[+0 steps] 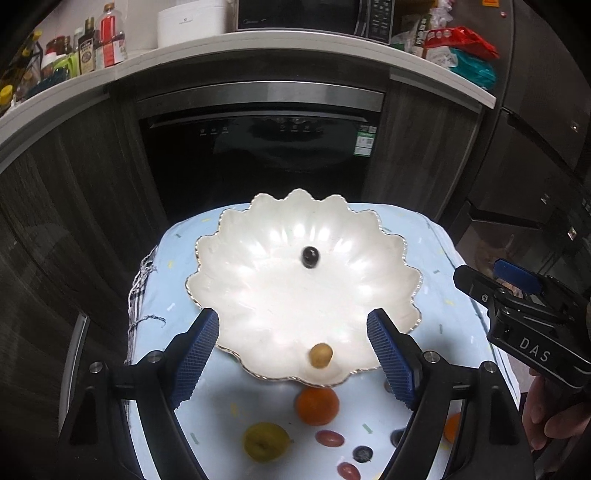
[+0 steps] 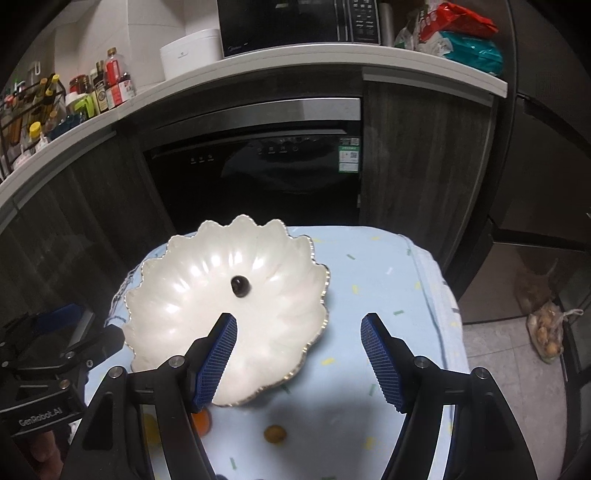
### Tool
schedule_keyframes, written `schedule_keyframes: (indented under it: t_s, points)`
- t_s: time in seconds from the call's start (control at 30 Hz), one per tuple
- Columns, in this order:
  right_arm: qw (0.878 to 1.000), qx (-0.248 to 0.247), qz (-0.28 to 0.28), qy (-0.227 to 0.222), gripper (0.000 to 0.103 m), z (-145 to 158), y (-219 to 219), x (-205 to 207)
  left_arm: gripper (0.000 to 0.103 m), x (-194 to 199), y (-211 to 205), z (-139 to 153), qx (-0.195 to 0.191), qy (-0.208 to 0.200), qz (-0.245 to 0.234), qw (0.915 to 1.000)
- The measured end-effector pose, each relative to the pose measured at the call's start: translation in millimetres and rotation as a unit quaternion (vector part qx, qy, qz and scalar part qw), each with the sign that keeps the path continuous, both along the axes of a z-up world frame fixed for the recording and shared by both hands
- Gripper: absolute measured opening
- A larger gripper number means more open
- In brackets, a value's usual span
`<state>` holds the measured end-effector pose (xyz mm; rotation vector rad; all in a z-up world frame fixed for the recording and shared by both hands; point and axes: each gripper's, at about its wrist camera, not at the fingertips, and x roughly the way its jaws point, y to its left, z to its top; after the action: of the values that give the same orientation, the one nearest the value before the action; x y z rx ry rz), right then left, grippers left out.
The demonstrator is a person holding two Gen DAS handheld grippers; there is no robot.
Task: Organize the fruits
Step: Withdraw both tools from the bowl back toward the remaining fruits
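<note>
The right gripper (image 1: pixel 532 317), seen from the left wrist view, carries white letters "DAS" on its black body. The left gripper (image 2: pixel 48 369), seen from the right wrist view, reads "GenRobot.AI" on its black body. The microwave (image 2: pixel 295 26) bears a small brand word, likely "Midea", and the dishwasher (image 2: pixel 258 173) has a green label too small to read.

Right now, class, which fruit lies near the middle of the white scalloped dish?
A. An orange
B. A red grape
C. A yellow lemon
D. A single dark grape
D: a single dark grape sits near the middle of the white scalloped dish, while the orange rests on the cloth in front of it.
</note>
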<state>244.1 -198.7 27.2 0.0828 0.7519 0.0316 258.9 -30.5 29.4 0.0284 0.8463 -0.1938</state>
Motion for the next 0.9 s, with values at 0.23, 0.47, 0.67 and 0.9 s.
schedule_keyframes:
  t_s: [0.23,0.47,0.67,0.9]
  points:
    - [1.000,0.003,-0.013,0.000,0.071,0.5,-12.7,-23.2,0.082,-18.8,-12.9,0.8,-0.001,-0.003,-0.015,0.9999]
    - [1.000,0.007,-0.026,-0.008,0.071,4.9,-23.1,-45.3,0.082,-38.6,-20.7,-1.8,0.002,0.000,-0.025,0.9997]
    - [0.999,0.005,-0.033,-0.013,0.071,3.9,-26.1,-64.4,0.082,-56.5,-24.1,-6.0,0.005,0.000,-0.028,0.9996]
    - [0.999,0.009,-0.045,-0.001,0.071,-9.9,-33.0,-83.3,0.082,-76.5,-28.7,-17.3,0.015,-0.001,-0.036,0.9992]
